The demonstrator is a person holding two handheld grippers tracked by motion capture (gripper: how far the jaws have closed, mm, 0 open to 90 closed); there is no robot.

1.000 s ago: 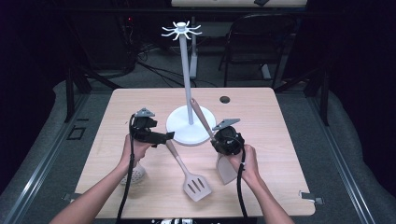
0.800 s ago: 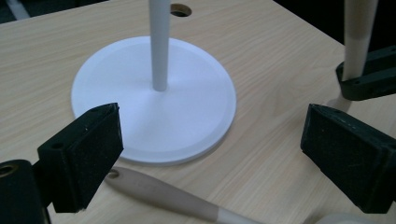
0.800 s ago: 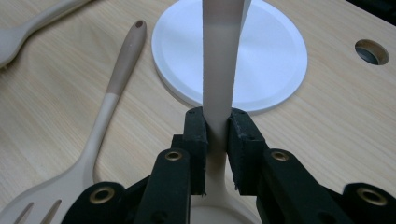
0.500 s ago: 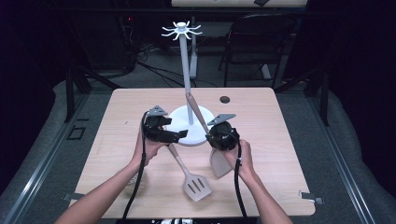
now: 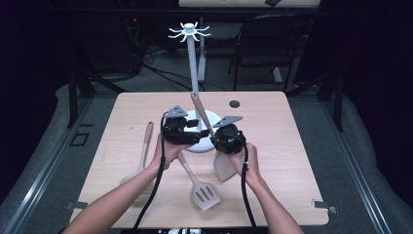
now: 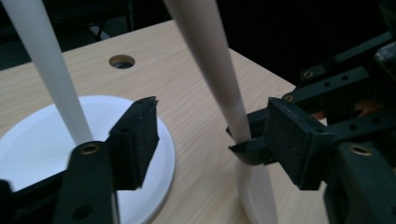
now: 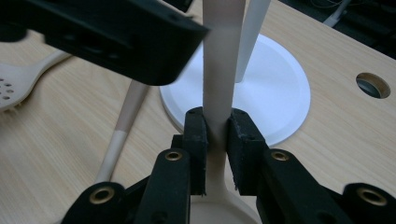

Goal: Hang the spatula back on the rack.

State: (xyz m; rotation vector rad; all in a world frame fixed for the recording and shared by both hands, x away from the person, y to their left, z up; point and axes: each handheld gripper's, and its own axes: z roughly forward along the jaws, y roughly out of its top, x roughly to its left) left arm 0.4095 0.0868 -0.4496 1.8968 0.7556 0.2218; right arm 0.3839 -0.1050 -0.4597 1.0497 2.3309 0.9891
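My right gripper [image 5: 214,136] is shut on the handle of a pale solid spatula [image 5: 225,166]. The spatula's blade rests on the table and its handle [image 7: 219,56] leans up toward the stand's pole [image 5: 193,68]. My left gripper [image 5: 198,131] has come in from the left beside the white stand base [image 5: 195,145]. Its jaws have just been closing and stand open around the same handle [image 6: 210,70]. The handle sits near the right-hand jaw, just above the right gripper's fingertips [image 6: 247,151].
A slotted spatula [image 5: 204,193] lies in front of the base, between my forearms. A perforated wooden spoon [image 5: 142,148] lies at the table's left. The tall stand ends in a ring of hooks [image 5: 189,31]. A round hole [image 5: 234,104] marks the table's far side.
The left gripper has moved right, off the spoon and in next to the stand base, and its jaws have narrowed around the spatula handle. The right gripper keeps its grip and place.
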